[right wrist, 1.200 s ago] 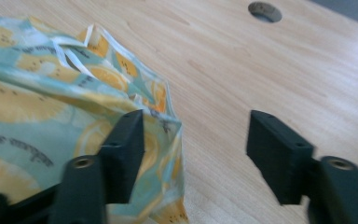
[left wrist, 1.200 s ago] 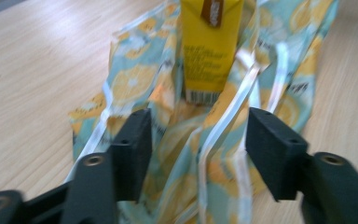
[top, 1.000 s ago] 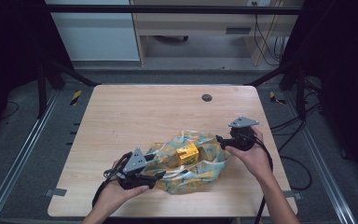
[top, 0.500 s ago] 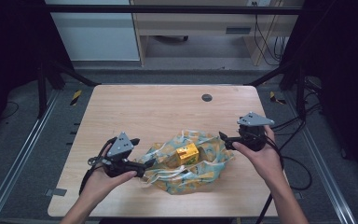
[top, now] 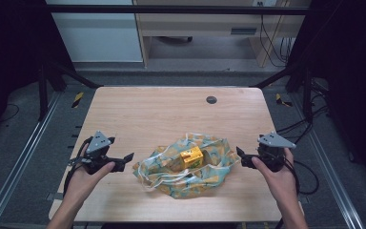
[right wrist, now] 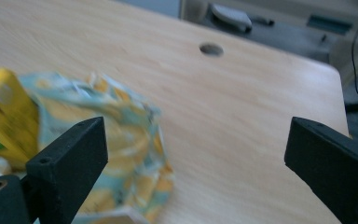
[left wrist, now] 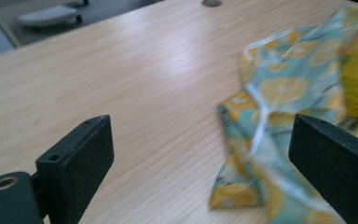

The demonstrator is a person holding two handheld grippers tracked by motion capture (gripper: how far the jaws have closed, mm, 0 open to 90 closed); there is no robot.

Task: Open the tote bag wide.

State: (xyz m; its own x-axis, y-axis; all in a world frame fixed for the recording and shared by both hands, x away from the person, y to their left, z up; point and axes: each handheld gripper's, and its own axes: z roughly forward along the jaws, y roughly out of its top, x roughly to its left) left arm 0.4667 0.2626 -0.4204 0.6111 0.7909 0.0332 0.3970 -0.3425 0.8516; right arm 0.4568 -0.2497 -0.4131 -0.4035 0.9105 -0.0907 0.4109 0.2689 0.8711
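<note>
A crumpled bag [top: 186, 168] printed with lemons in teal and yellow lies on the wooden table [top: 162, 114], near its front middle. A yellow box [top: 191, 157] sits on top of it, seen also as a yellow box [right wrist: 2, 116] in the right gripper view. My left gripper [top: 128, 158] hovers just left of the bag, open, nothing between its jaws; the bag's edge [left wrist: 261, 140] lies ahead of them. My right gripper [top: 242, 157] stands just right of the bag, open and empty, with the bag [right wrist: 116, 126] at its left.
A round hole [top: 211, 99] marks the table's far right part. Dark frame posts and cables stand around the table, with a cable bundle [top: 305, 167] at the right edge. A desk base and floor lie beyond the far edge.
Both grippers have let go of the bag and drawn outward, the left one to the left and the right one to the right. The bag has settled flatter on the table.
</note>
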